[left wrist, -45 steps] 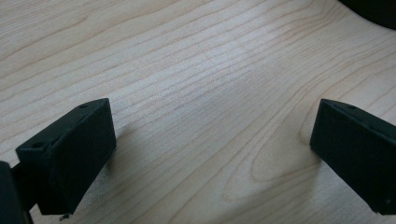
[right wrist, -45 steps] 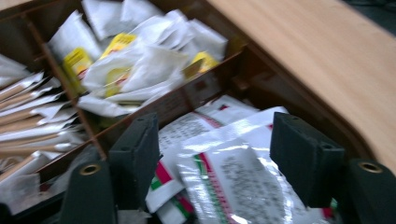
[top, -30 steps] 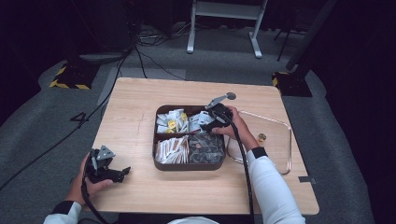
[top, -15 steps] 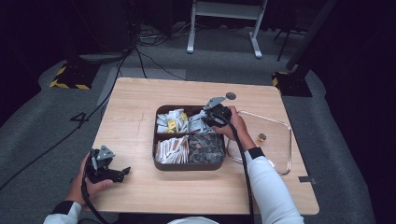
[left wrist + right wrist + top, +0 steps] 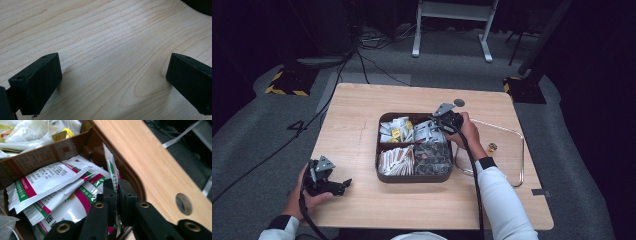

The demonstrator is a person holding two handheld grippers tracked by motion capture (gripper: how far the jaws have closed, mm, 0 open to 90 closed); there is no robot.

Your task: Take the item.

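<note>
Sachet (image 5: 113,173) clamped edge-up in right gripper (image 5: 117,195) jaws at tray's (image 5: 414,177) far-right compartment; left gripper (image 5: 112,82) jaws apart over bare near-left surface (image 5: 105,37).

Left gripper (image 5: 343,184): lower left of the high view, held low in the left hand (image 5: 304,194), jaws spread wide apart.
Right gripper (image 5: 117,195): centre of the high view, jaws pressed together on a thin edge.
Right hand (image 5: 468,132): wrapped round its gripper, white-sleeved forearm rising from the bottom edge.
</note>
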